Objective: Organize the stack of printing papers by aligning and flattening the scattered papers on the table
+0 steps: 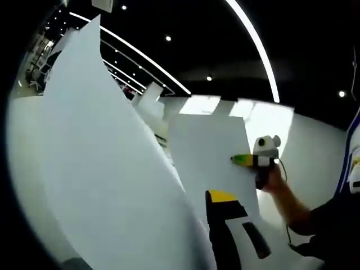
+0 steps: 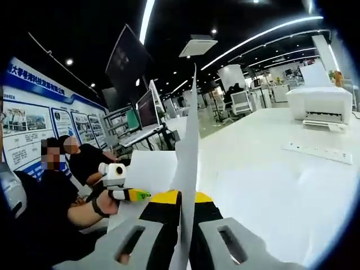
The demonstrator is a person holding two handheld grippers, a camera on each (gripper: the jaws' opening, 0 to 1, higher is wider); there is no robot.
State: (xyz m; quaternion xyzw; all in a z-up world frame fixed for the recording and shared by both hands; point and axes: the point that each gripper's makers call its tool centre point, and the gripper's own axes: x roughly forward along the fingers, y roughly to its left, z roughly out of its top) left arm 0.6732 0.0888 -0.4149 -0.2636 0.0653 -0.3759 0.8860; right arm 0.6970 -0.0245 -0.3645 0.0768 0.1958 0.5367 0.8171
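Note:
White printing papers (image 1: 107,169) stand upright off the table, held between both grippers. In the left gripper view a big sheet slants across the left, hiding one jaw of my left gripper (image 1: 206,207). Its yellow-tipped other jaw lies against the sheet, shut on it. Further off, my right gripper (image 1: 243,160), in a person's hand, pinches the far edge of a sheet (image 1: 211,146). In the right gripper view the papers (image 2: 188,146) show edge-on, running down between the jaws of my right gripper (image 2: 185,198), which is shut on them. My left gripper (image 2: 138,195) grips the opposite edge.
The white table (image 2: 270,185) stretches to the right, with a white power strip (image 2: 320,152) and a white printer (image 2: 319,104) at its far end. Monitors (image 2: 145,109) and office chairs stand behind. Seated people (image 2: 84,160) are at the left.

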